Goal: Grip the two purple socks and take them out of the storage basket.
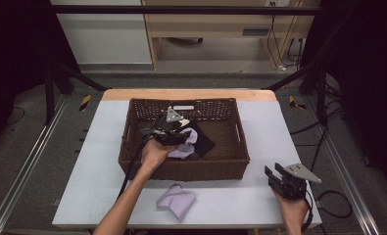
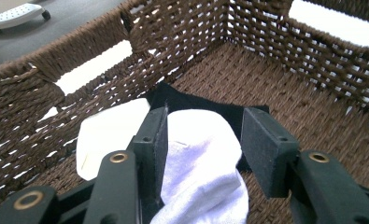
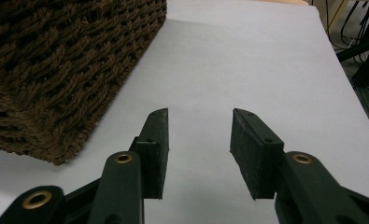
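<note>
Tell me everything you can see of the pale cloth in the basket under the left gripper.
The pale cloth is soft lilac-white fabric, crumpled rather than flat, lying on the floor of the woven brown basket near its front-left part. It partly overlaps a black cloth beneath and behind it. The left gripper hangs over it with jaws apart, the cloth bulging up between them; one jaw touches it, the other stands clear.

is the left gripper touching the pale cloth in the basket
Touching. In the left gripper view the pale cloth bulges between the open jaws of the left gripper and presses against one jaw's inner pad, inside the basket.
</note>
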Motion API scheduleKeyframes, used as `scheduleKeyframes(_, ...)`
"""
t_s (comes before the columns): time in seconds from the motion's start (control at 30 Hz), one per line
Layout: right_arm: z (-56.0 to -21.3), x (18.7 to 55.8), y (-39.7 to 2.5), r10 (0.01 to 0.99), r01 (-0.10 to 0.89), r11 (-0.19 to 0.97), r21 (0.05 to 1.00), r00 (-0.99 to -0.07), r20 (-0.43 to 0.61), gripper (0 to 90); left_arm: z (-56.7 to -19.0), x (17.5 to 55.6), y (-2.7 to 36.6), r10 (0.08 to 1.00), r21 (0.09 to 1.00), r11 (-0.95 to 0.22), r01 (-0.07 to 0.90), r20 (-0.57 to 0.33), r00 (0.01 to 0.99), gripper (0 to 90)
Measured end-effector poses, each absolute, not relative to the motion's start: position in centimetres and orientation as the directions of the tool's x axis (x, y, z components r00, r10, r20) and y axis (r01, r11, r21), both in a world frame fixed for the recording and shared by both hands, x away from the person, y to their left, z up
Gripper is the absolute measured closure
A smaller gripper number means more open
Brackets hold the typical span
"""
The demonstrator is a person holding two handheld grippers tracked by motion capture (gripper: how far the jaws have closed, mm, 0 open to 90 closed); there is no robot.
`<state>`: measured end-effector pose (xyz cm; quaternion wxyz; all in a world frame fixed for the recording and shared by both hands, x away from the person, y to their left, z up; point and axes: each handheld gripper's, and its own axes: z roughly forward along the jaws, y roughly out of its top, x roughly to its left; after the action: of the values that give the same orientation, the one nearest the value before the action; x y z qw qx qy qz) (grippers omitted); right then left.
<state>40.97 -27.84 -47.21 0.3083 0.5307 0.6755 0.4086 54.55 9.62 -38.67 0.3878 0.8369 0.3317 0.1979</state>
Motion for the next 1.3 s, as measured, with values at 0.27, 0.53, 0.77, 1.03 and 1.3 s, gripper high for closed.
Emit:
scheduleKeyframes(0.27,-47.2,41.0,-27.8,0.969,0.469,0.104,0.877,-0.248,0.017,55.9,-39.6,54.6,8.6,0.678,0.696,-0.582,0.42,0.131,0.723,49.5)
scheduleKeyframes(0.53,-47.3,41.1,-27.8,0.969,0.471,0.108,0.876,-0.246,0.012,54.1,-40.3,55.1,8.2,0.674,0.635,-0.608,0.477,0.094,0.733,45.7)
scheduleKeyframes(0.77,-47.3,41.1,-27.7,0.969,0.477,0.109,0.872,-0.247,0.014,53.3,-40.7,55.6,7.9,0.663,0.579,-0.638,0.508,0.075,0.745,60.2)
scheduleKeyframes(1.03,-47.4,41.1,-27.7,0.969,0.477,0.119,0.871,-0.246,0.003,53.7,-40.9,55.7,7.9,0.659,0.541,-0.653,0.531,0.059,0.75,84.5)
scheduleKeyframes(1.3,-47.4,41.0,-27.7,0.969,0.475,0.115,0.872,-0.246,0.007,54.4,-39.9,54.8,8.5,0.663,0.662,-0.599,0.45,0.096,0.742,85.9)
